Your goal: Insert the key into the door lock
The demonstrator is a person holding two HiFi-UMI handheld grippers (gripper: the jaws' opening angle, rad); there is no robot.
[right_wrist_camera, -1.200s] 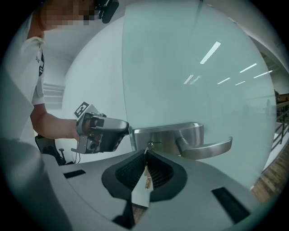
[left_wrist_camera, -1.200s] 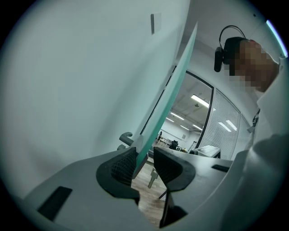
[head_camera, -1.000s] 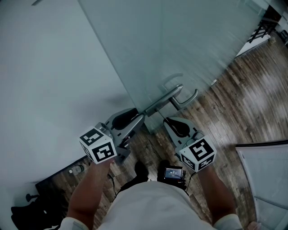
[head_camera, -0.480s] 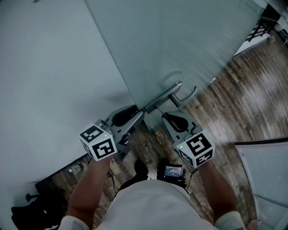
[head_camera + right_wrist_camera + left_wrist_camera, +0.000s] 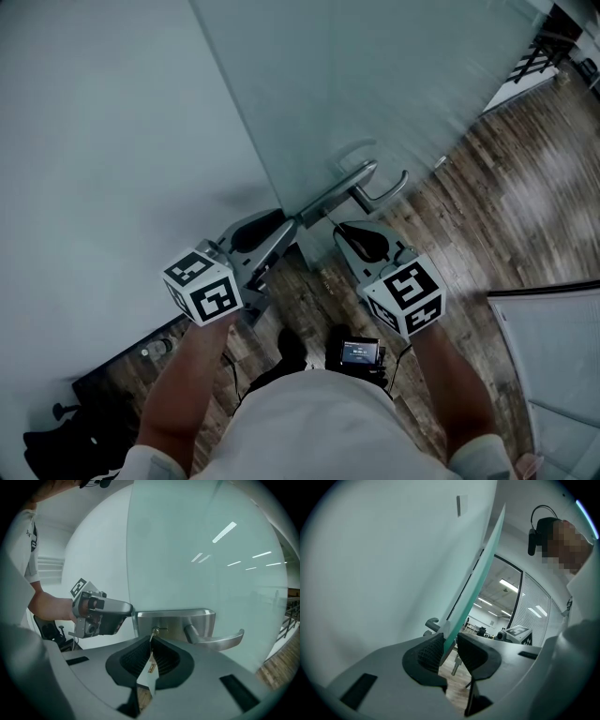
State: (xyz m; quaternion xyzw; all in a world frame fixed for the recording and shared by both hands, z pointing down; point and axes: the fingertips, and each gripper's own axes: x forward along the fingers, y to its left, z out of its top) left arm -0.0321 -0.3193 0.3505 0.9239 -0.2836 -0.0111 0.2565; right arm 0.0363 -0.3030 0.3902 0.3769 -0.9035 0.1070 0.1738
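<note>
The glass door (image 5: 394, 84) carries a steel lock plate (image 5: 187, 622) with a lever handle (image 5: 220, 640). My right gripper (image 5: 151, 651) is shut on a small key (image 5: 150, 659). The key's tip stands at the keyhole (image 5: 154, 631) in the plate. In the head view the right gripper (image 5: 340, 230) sits just below the handle (image 5: 380, 194). My left gripper (image 5: 449, 646) straddles the door's green edge (image 5: 474, 590); its jaws are closing, and a thin gap still shows at the right pad. The left gripper (image 5: 284, 231) meets the door beside the lock.
A white wall (image 5: 103, 141) runs left of the door. Wooden floor (image 5: 525, 178) lies below, with dark gear (image 5: 56, 441) at the lower left and a white panel (image 5: 553, 366) at the right. A small black device (image 5: 358, 353) hangs at the person's waist.
The right gripper has tilted slightly at the lock plate. Both hands stay at the door.
</note>
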